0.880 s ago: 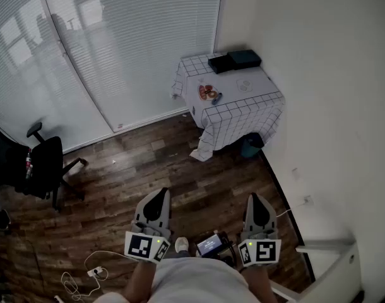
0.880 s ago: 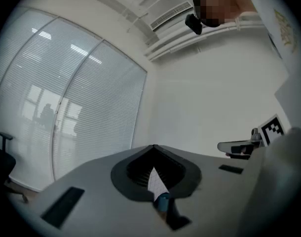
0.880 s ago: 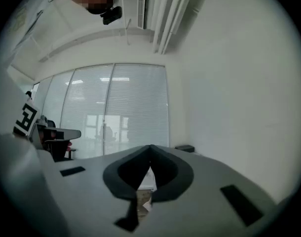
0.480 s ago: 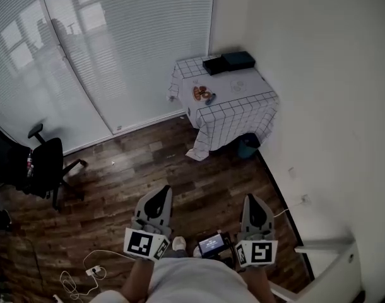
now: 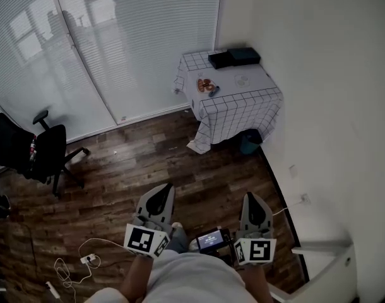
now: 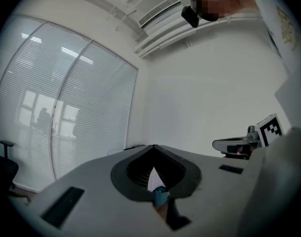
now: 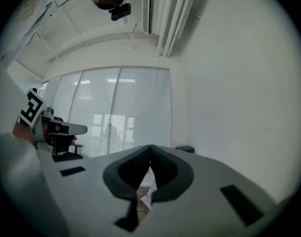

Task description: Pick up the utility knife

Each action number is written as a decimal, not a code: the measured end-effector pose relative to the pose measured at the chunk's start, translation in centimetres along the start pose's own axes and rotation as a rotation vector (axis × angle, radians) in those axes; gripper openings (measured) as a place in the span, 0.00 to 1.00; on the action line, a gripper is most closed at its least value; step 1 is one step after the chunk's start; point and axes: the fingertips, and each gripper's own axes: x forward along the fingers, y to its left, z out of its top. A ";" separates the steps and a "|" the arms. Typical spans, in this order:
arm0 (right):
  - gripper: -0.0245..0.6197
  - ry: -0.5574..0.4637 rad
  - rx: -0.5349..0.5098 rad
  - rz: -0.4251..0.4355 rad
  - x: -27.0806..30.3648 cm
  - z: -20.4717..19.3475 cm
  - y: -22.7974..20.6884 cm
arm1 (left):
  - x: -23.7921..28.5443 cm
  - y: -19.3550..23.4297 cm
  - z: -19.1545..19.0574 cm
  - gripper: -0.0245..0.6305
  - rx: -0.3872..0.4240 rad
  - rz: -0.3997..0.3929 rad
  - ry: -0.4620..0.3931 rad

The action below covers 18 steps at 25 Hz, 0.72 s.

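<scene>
Far ahead in the head view stands a small table point(image 5: 238, 108) under a white checked cloth. A small blue item point(image 5: 214, 91) and a red-orange item point(image 5: 205, 84) lie on its left part; from this distance I cannot tell which is the utility knife. My left gripper point(image 5: 164, 189) and right gripper point(image 5: 250, 198) are held level over the wood floor, well short of the table. The left gripper point(image 6: 153, 146) is shut with nothing in it, and the right gripper point(image 7: 150, 146) also has its jaws meeting, with nothing held.
Two black boxes point(image 5: 234, 57) and a white round item point(image 5: 242, 79) lie on the table. A teal bin point(image 5: 249, 145) stands under it. A black office chair point(image 5: 44, 160) is at the left, cables point(image 5: 79, 265) lie near my feet, and a white wall runs along the right.
The head view has swayed a little, so the table and chair sit slightly differently in it. Both grippers stay shut and low in front of the person, side by side.
</scene>
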 end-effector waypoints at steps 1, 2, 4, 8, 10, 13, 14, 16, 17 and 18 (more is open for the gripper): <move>0.05 0.001 -0.002 0.000 -0.1 -0.1 -0.1 | 0.0 -0.1 -0.2 0.05 0.007 0.002 0.006; 0.05 0.004 -0.004 0.000 -0.1 -0.2 -0.2 | 0.1 -0.2 -0.3 0.05 0.013 0.002 0.011; 0.05 0.007 -0.005 -0.002 0.2 -0.3 -0.5 | 0.5 -0.4 -0.3 0.05 0.018 -0.007 0.010; 0.05 0.001 -0.004 -0.003 1.2 -0.1 -0.6 | 1.7 0.0 0.3 0.05 0.015 -0.020 0.004; 0.05 0.001 -0.005 -0.006 2.1 -0.2 -0.8 | 2.6 0.4 0.3 0.05 0.000 -0.027 0.003; 0.05 0.004 -0.006 -0.020 3.8 -0.3 -1.8 | 4.9 1.1 0.2 0.05 -0.012 -0.037 0.001; 0.05 0.007 -0.006 -0.027 4.5 -0.4 -2.3 | 5.9 1.4 0.3 0.05 -0.012 -0.042 -0.001; 0.05 0.010 -0.005 -0.043 6.0 -0.4 -3.2 | 7.9 2.1 0.5 0.05 -0.009 -0.053 -0.005; 0.05 0.008 -0.005 -0.051 6.9 -0.3 -3.7 | 8.9 2.4 0.7 0.05 -0.005 -0.059 -0.008; 0.05 0.006 -0.005 -0.059 7.7 -0.2 -4.1 | 9.9 2.8 0.9 0.05 0.002 -0.065 -0.010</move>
